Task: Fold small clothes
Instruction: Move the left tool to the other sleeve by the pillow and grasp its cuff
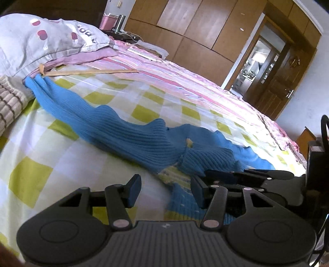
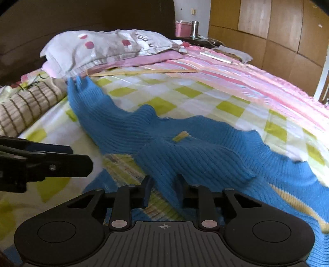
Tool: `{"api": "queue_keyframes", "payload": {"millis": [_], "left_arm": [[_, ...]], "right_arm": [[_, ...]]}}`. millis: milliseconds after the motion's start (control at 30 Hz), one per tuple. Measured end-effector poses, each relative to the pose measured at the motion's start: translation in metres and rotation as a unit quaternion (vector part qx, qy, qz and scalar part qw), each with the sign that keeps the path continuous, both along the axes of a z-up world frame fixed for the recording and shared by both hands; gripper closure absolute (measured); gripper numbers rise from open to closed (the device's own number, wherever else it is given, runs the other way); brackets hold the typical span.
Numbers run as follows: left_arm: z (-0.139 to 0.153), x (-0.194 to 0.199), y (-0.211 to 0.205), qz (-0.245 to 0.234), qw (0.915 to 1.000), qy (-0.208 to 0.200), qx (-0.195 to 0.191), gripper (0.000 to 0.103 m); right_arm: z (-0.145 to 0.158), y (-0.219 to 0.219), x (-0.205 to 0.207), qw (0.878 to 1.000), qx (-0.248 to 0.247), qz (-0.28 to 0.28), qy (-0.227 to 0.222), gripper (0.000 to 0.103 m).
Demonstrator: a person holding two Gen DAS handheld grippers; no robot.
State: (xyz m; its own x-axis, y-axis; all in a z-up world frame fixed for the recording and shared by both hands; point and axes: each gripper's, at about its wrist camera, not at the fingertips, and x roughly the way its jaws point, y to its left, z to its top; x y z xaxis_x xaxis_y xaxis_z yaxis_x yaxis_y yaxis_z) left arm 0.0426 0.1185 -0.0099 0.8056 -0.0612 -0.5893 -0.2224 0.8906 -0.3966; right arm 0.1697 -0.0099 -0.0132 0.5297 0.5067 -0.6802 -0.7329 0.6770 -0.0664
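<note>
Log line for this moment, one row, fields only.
stage: fold underway | blue knit sweater: rumpled on checked bedsheet | left gripper: open, empty | right gripper: sweater fold between jaws

Bare checked sheet (image 1: 37,156) left of blue sweater (image 1: 131,133); pillow (image 1: 41,41) beyond.

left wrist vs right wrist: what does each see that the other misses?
Left wrist only: the open wooden door to the next room, and the left gripper with jaws apart over the bedding.

Right wrist only: the dark headboard, and the right gripper with blue knit between its jaws.

Both: the blue ribbed knit garment, green-checked bedsheet, spotted grey pillow, pink box.
</note>
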Motion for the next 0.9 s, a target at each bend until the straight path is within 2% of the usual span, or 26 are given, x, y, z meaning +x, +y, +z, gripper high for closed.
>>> {"api": "queue_keyframes", "payload": {"millis": [67,167,300,433,600,733,800,900], "left_arm": [[0.0,-0.001,0.002,0.002,1.0,-0.001,-0.001,0.045],[0.0,-0.001,0.005,0.006,1.0,-0.002,-0.004,0.045],[-0.001,0.0,0.006,0.011,0.9999,-0.002,-0.002,0.045],[-0.002,0.002,0.011,0.023,0.9997,-0.004,0.004,0.045],[-0.006,0.005,0.038,0.068,0.9971,-0.007,-0.033,0.045],[-0.008,0.01,0.058,0.114,0.9929,-0.009,-0.034,0.045],[-0.009,0.016,0.069,0.138,0.9898,-0.009,-0.034,0.045],[-0.015,0.026,0.09,0.174,0.983,-0.01,-0.057,0.045]], "right_arm": [[0.002,-0.002,0.0,1.0,0.006,-0.009,0.004,0.092],[0.005,-0.01,-0.009,1.0,0.015,-0.003,0.008,0.093],[0.0,-0.013,-0.016,1.0,0.009,0.007,0.008,0.093],[0.004,-0.011,-0.015,1.0,0.017,0.003,0.016,0.086],[0.017,-0.025,-0.012,0.996,0.078,-0.019,0.041,0.086],[0.004,-0.025,-0.008,0.996,0.056,-0.035,0.063,0.082],[0.004,-0.027,-0.011,0.996,0.063,-0.033,0.058,0.082],[0.004,-0.029,-0.012,0.995,0.074,-0.036,0.065,0.081]]}}
